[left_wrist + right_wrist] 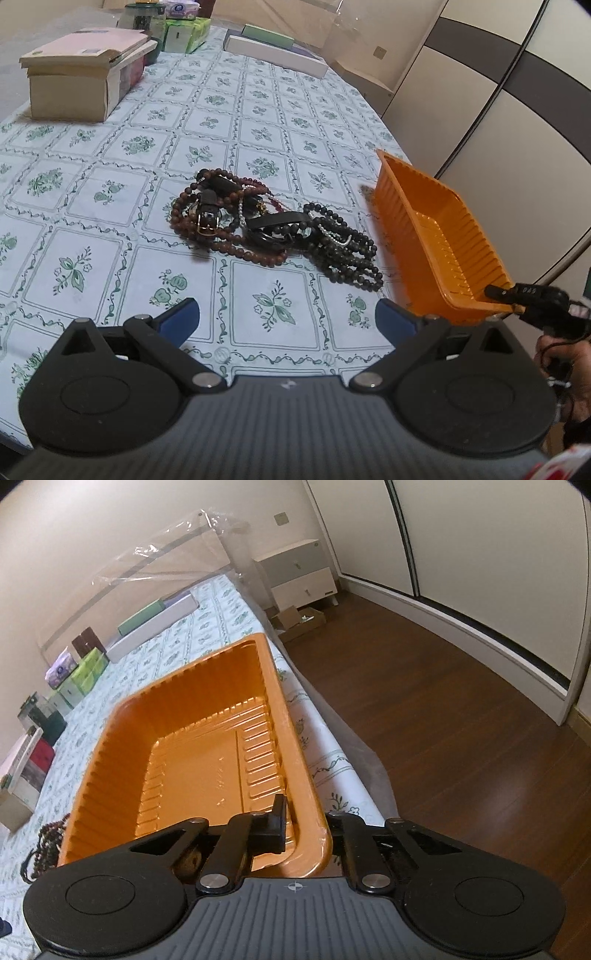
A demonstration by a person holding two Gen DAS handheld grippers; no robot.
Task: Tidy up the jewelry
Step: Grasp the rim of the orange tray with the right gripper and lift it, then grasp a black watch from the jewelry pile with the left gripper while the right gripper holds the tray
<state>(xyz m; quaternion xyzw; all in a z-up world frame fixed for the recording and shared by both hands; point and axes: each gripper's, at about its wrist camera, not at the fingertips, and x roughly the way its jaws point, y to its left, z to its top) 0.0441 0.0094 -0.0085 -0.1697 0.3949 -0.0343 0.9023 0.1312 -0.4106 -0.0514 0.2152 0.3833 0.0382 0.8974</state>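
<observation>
text: none legible | tissue pack (181, 9): logo blurred | boxes: print unreadable

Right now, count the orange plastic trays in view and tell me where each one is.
1. The orange ribbed plastic tray sits tilted at the table's right edge, beside the pile of beaded jewelry, its near rim pinched in the right gripper jaws. No others show.

Dim, warm indoor light — soft shadows, mild graininess, strong fisheye bending and dark corners.
</observation>
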